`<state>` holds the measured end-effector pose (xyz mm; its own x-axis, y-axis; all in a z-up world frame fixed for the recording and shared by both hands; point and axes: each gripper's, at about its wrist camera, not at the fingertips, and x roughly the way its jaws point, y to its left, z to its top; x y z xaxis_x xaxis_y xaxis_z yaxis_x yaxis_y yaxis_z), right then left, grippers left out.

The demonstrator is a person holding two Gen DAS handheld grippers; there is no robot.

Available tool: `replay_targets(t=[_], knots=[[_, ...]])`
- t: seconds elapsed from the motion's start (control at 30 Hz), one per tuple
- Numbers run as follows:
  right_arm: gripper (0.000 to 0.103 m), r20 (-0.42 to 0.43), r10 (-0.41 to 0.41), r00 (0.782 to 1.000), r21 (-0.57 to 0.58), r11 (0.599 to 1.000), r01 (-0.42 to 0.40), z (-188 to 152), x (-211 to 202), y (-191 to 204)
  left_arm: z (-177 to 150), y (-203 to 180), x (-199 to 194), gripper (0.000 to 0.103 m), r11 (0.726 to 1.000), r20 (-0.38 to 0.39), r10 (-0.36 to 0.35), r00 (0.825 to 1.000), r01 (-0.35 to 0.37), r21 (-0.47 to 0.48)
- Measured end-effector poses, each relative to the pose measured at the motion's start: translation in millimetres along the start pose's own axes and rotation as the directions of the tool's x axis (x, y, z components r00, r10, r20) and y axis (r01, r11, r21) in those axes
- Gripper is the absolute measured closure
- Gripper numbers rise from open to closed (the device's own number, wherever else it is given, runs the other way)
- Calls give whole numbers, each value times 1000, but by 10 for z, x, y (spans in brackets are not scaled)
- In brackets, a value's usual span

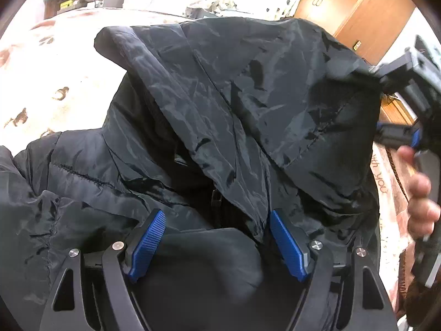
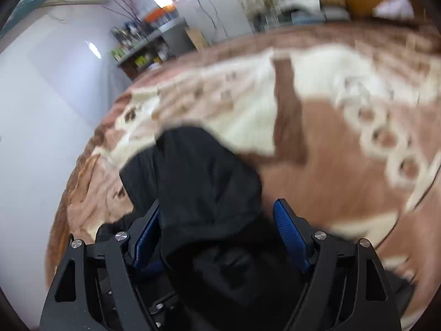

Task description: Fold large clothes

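Black jacket lifted over a patterned blanket

The left claw [image 1: 216, 237] is spread wide, with the black jacket [image 1: 220, 110] draped in front and a fold lying between its blue pads [image 1: 148, 237]. The right claw [image 2: 217, 234] is also spread, jacket cloth bunched loosely between its fingers above the brown and cream blanket [image 2: 330, 165]. In the left view the blanket's edge shows the words "with you", and a wooden cabinet [image 1: 352, 8] stands behind.

Crinkled, faintly glossy black jacket [image 1: 220, 104] (nylon-like) on plush blanket [image 2: 330, 143].
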<state>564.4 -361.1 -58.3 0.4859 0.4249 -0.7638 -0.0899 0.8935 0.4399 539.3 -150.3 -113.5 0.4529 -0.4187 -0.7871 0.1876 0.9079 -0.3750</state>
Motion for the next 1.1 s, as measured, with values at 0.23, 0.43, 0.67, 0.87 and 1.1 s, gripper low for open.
replay_targets(t=[0.23,0.43,0.67,0.87,1.1], knots=[[88,180,-363,914,-268,876,400,-30,-208,486,-26,101,-284,25,1000,-5,-19,1000,19,4],[88,485,-454,748,-410,637,652,11,-375,1125,-105,210,-582,25,999,24,-38,999,39,-28],[88,508,-316,801,-580,562,590,-1048,-454,1262,-347,564,-1195,25,996,87,-46,995,52,-76],[88,540,-245,806,-618,534,576,-1845,-725,1338,-384,847,-1594,25,991,101,-15,995,28,-129],[88,513,-212,832,-715,431,551,-2459,-546,1519,-269,1035,-1877,8,964,136,-148,980,174,-202]])
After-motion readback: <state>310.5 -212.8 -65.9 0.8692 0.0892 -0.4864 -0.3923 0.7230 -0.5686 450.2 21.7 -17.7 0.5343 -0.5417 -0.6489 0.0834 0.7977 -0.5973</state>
